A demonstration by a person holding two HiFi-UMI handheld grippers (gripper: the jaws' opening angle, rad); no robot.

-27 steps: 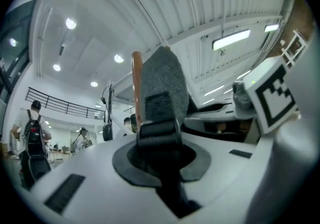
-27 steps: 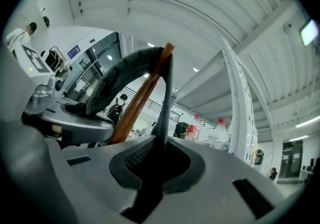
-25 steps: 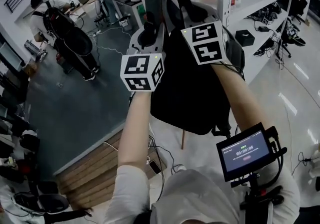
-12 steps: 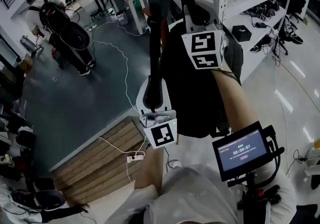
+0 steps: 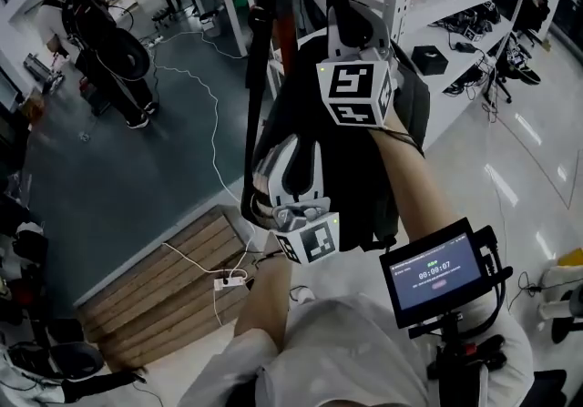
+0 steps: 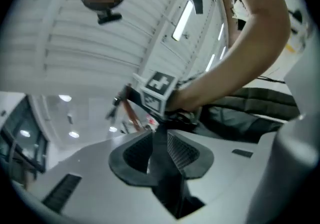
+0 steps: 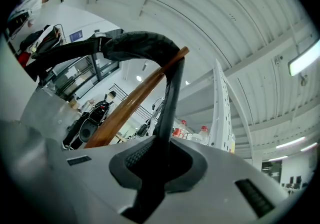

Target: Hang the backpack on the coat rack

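Backpack [image 5: 351, 159] hung at frame ctr in the head view: black fabric, bulky & rounded. Its top loop [image 7: 142, 41], padded & curved, arched over the tip of the coat rack [image 7: 131, 105] peg, a smooth round brown wooden bar.

Vs. 1 sec earlier, we saw the left gripper [image 6: 159, 143] had dropped from beside the right gripper [image 7: 167, 152] to lower ctr, beneath it. Vs. half a sec earlier it sat approx. the same, tilted a bit more. The right one stayed at upper ctr.

Left claw was clamped on a flat black webbing strap [image 5: 256, 96] that ran up toward the top edge. Right claw was clamped on the lower end of the top loop. Pads [image 6: 182, 152] looked dark & ridged, set in smooth pale grey shells.
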